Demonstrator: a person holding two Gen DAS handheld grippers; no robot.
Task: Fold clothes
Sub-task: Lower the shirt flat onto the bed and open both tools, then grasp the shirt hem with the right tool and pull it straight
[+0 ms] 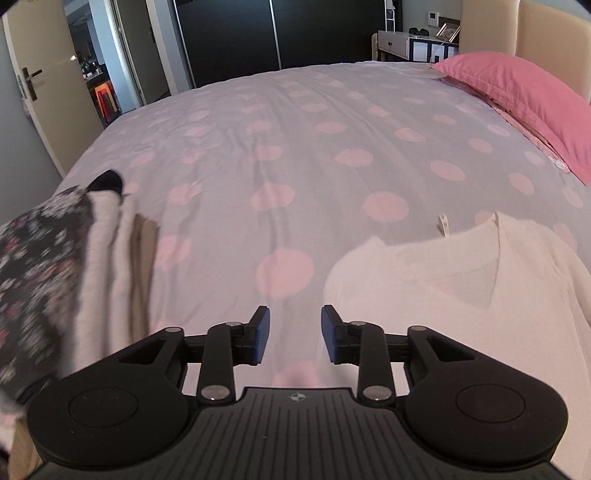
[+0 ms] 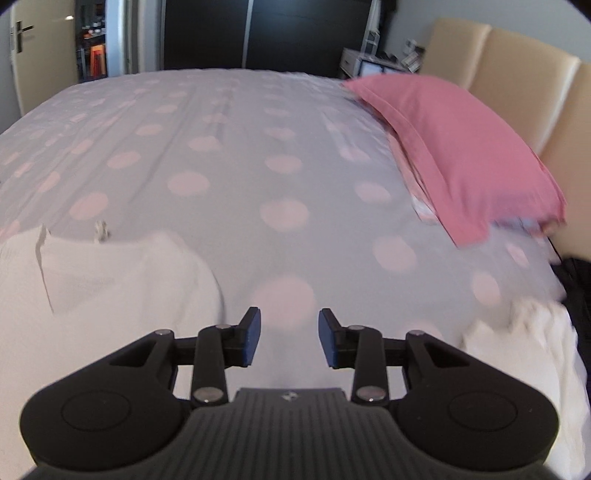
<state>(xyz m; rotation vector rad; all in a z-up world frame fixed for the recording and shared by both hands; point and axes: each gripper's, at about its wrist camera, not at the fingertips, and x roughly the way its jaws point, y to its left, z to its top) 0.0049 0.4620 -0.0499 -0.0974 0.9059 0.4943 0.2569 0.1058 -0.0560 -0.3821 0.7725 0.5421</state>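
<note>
A white V-neck top [image 1: 461, 295] lies flat on the bed, at the lower right of the left wrist view and as the same white top [image 2: 103, 288] at the lower left of the right wrist view. My left gripper [image 1: 294, 334] hovers over bare bedspread just left of the top, its blue pads apart with nothing between them. My right gripper [image 2: 289, 338] stands open over the bedspread just right of the top, also with nothing in it. A pile of clothes [image 1: 66, 266] with a dark floral piece and pale garments lies at the left. More white fabric [image 2: 524, 350] is bunched at the right.
The bedspread [image 1: 295, 147] is pale grey with pink dots. A pink pillow [image 2: 454, 147] lies by the beige headboard [image 2: 517, 88]. Dark wardrobe doors [image 1: 280, 33], an open door [image 1: 37, 85] and a white side table [image 1: 410, 46] stand beyond the bed.
</note>
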